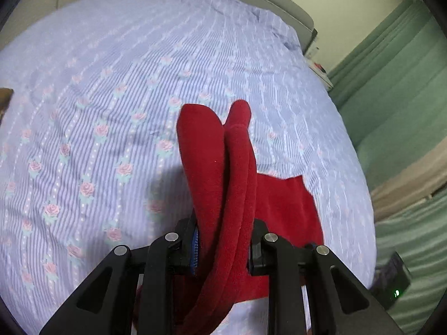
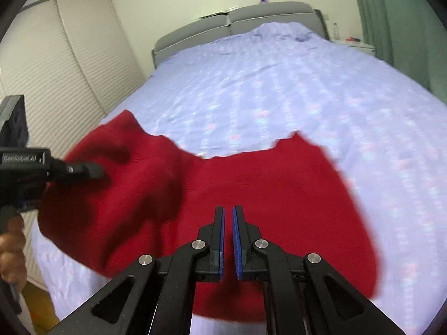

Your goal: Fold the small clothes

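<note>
Two grippers are seen over one red fleece garment (image 2: 251,195), which is spread on a bed covered by a lilac striped bedspread (image 1: 97,97) printed with pink roses. In the left wrist view, the left gripper (image 1: 223,248) is clenched on a bunched fold of the garment, which is raised from the 6 o'clock edge toward 12 o'clock between the jaws; the rest of the cloth is laid flat toward 4 o'clock. A green curtain (image 1: 405,111) is found at 3 o'clock. In the right wrist view, the same left gripper is seen at 9 o'clock with its tip sunk in the lifted corner of the garment, a hand (image 2: 11,248) being visible below it at 8 o'clock. The right gripper (image 2: 227,245) is held above the near middle of the garment at 6 o'clock, its blue-padded fingers (image 2: 237,248) nearly together with a narrow gap and nothing between them. A grey headboard (image 2: 237,22) is placed at 12 o'clock and louvred wardrobe doors (image 2: 69,69) at 10 o'clock.
</note>
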Action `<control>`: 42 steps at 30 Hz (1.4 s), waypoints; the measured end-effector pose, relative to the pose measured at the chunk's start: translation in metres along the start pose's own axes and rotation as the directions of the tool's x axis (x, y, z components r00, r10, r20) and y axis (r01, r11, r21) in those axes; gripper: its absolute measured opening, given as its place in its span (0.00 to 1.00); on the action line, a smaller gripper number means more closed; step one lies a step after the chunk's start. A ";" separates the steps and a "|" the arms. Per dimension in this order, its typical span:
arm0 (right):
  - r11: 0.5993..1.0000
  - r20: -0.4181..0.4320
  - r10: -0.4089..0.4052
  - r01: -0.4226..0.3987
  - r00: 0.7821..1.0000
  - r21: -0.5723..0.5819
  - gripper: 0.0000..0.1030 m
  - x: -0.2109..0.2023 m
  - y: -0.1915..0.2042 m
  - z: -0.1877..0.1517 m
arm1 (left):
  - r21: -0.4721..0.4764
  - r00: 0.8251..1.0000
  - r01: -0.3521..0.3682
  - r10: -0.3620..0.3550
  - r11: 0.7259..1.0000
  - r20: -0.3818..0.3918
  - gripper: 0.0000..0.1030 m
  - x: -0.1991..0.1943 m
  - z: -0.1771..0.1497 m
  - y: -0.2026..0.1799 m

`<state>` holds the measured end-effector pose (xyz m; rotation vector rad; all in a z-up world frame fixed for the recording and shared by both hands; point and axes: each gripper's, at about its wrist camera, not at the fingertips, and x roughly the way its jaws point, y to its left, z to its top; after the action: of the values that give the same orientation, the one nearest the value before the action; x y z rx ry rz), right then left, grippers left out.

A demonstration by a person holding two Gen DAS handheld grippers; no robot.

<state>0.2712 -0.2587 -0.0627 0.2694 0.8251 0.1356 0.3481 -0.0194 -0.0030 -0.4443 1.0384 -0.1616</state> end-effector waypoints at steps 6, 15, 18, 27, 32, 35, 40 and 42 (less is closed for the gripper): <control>0.999 0.033 -0.043 0.043 0.999 0.009 0.09 -0.039 -0.052 0.001 | -0.001 0.999 -0.037 0.037 0.999 0.025 0.24 0.013 -0.012 -0.056; 0.998 0.081 -0.029 0.025 0.996 0.053 0.09 -0.062 -0.093 0.002 | 0.047 0.999 -0.041 0.041 0.998 0.013 0.24 0.057 -0.036 -0.117; 0.997 0.095 -0.042 0.035 0.995 0.075 0.09 -0.067 -0.107 -0.001 | 0.056 0.999 -0.028 0.027 0.998 0.019 0.24 0.068 -0.047 -0.133; 0.990 0.089 -0.061 0.049 0.994 0.130 0.09 -0.067 -0.136 -0.018 | 0.173 0.999 -0.039 0.038 0.984 0.011 0.28 0.101 -0.079 -0.160; 0.988 0.081 -0.063 0.051 0.995 0.144 0.09 -0.069 -0.140 -0.028 | 0.220 1.000 0.014 -0.009 0.975 -0.023 0.34 0.112 -0.085 -0.163; 0.989 0.079 -0.074 0.063 0.994 0.134 0.09 -0.071 -0.137 -0.031 | 0.219 0.991 0.118 -0.102 0.969 -0.081 0.49 0.112 -0.081 -0.159; 0.985 0.080 -0.103 0.091 0.991 0.146 0.10 -0.081 -0.133 -0.034 | 0.241 0.951 0.281 -0.236 0.929 -0.202 0.66 0.100 -0.070 -0.158; 0.984 0.077 -0.117 0.105 0.990 0.142 0.10 -0.086 -0.131 -0.036 | 0.230 0.942 0.308 -0.261 0.923 -0.212 0.67 0.089 -0.067 -0.154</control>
<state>0.1887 -0.3964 -0.0632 0.3557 0.7639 -0.0374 0.3477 -0.2064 -0.0360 -0.3438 1.1051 -0.6030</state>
